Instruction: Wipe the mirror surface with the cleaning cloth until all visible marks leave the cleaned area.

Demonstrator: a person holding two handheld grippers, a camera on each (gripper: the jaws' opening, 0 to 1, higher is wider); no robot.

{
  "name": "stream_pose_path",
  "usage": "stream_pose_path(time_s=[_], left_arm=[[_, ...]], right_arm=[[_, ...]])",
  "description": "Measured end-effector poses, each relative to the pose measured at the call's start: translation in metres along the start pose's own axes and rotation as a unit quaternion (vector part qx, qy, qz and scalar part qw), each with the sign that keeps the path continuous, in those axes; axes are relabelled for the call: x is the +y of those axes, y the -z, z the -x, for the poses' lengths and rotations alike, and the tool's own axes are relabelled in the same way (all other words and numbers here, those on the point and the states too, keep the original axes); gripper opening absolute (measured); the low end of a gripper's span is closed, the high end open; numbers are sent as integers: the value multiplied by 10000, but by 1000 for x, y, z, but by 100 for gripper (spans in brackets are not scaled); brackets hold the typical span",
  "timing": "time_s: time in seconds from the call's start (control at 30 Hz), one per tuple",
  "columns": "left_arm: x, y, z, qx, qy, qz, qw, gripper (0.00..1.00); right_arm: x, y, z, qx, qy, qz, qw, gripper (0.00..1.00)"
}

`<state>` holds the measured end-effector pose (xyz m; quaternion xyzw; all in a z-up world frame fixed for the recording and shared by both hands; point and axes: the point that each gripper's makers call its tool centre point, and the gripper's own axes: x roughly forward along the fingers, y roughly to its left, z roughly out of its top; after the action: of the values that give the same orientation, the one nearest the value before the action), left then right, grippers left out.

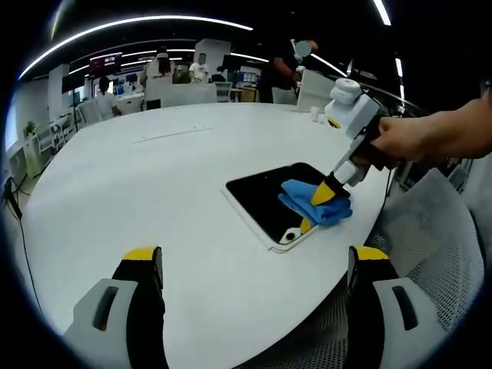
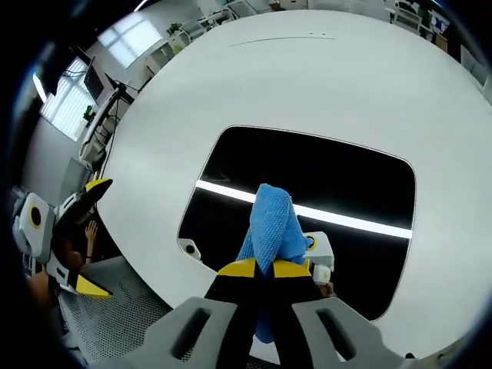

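While ppl sit at desks far back, the round white table is bare but for the mirror, a dark glossy rounded rectangle w/ white rim near the edge; a mesh chair sits beside. R gripper has its jaws pinched on the blue nubby cloth, pressing it on the glass, probably mid-pane. L gripper hovers apart, jaws spread, holding nothing.

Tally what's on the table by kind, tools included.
Mirror: 1
Blue cleaning cloth: 1
Tools: 2, left tool open, right tool shut on the cloth
Total: 4
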<state>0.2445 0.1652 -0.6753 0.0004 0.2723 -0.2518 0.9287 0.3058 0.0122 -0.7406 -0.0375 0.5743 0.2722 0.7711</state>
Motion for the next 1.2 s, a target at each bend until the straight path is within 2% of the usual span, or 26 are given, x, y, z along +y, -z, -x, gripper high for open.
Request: stream_pose_path(time_s=[0.53, 0.67, 0.83, 1.2], left_arm=[[-1, 2, 1, -5, 34, 19, 10000, 99], [2, 1, 0, -11, -11, -76, 10000, 99], [3, 2, -1, -12, 1, -26, 10000, 99], [4, 4, -1, 44, -8, -29, 10000, 99]], right_arm=[[-15, -40, -11, 39, 176, 172, 9997, 0], [-19, -53, -13, 45, 241, 242, 9994, 0], [-25, -68, -14, -23, 241, 132, 9996, 0], [-32, -92, -23, -78, 231, 208, 9995, 0]])
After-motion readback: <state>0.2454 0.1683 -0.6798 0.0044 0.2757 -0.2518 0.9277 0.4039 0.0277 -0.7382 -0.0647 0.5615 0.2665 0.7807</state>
